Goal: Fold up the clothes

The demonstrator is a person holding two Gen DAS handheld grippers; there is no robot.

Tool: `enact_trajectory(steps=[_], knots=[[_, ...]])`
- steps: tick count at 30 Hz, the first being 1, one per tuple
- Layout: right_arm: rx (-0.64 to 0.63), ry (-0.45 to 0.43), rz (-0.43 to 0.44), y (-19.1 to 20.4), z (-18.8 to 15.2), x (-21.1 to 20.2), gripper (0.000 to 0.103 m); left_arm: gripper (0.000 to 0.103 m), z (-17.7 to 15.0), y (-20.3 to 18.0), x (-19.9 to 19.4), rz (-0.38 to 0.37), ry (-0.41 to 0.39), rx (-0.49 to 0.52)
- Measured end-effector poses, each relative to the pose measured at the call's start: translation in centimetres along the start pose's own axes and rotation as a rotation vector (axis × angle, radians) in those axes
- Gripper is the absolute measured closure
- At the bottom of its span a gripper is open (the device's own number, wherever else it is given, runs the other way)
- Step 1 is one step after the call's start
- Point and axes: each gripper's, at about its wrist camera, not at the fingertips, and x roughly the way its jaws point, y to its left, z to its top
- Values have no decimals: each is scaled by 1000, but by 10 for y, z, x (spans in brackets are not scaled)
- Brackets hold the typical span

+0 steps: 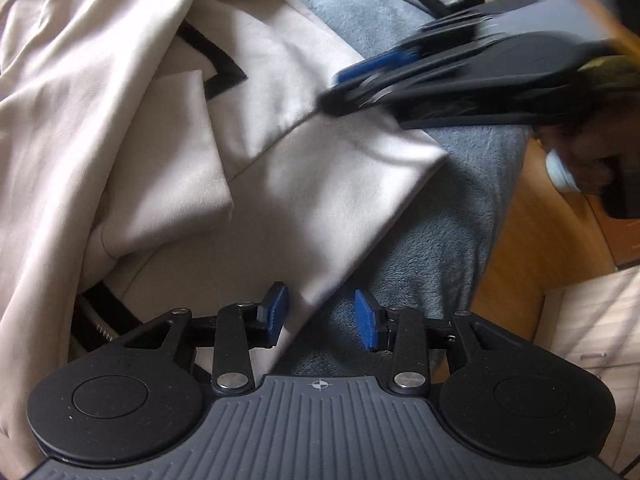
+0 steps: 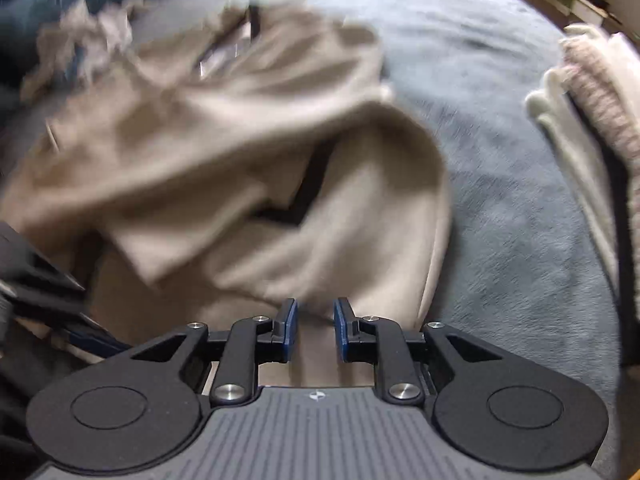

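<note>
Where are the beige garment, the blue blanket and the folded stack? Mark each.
beige garment (image 1: 328,184), left wrist view, on its flat lit panel.
blue blanket (image 2: 500,208), right wrist view, on bare fleece.
folded stack (image 2: 600,92), right wrist view, on the knitted top piece.

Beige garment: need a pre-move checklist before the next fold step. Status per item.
1. Left gripper holding the beige garment: not ok. The fingers are apart and the garment's edge lies loose between them.
2. Right gripper holding the garment: cannot tell. There is cloth between the fingers, but a firm pinch is unclear.
3. Garment lying flat: not ok. It is bunched, with layers lapped over each other.
4. Bare stretch of blue blanket to fold on: ok.
5. Folded pile apart from the garment: ok.
6. Right wrist view sharp: not ok. It is blurred.
</note>
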Motion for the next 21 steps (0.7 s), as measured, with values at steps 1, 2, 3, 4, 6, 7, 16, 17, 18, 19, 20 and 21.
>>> enact_trajectory(steps=[1,2,3,4,6,7,16,17,18,19,20,21], knots=[[-8,11,-2,1,-2,6,82,66,1,1,-2,0,-2,-14],[3,18,6,-2,0,3,82,66,0,3,-6,2,-6,-29],[11,46,12,-4,7,-2,82,66,0,5,-11,4,-10,-44],[20,58,15,-6,14,-8,82,66,0,7,-16,11,-19,-57],[45,28,31,-9,24,-21,82,66,-3,13,-30,36,-52,-82],[56,13,39,-11,30,-25,82,66,-4,16,-35,48,-68,-98],[337,44,335,-33,70,6,72,66,-18,55,-80,237,-154,-323],[387,51,361,-36,71,8,71,66,-21,62,-85,257,-160,-373],[438,60,386,-40,72,9,71,66,-26,68,-91,278,-170,-422],[492,66,410,-45,74,12,69,66,-30,74,-98,300,-183,-468],[550,67,427,-51,76,16,68,66,-34,79,-105,326,-200,-511],[599,64,438,-57,81,19,66,66,-39,84,-109,357,-219,-553]])
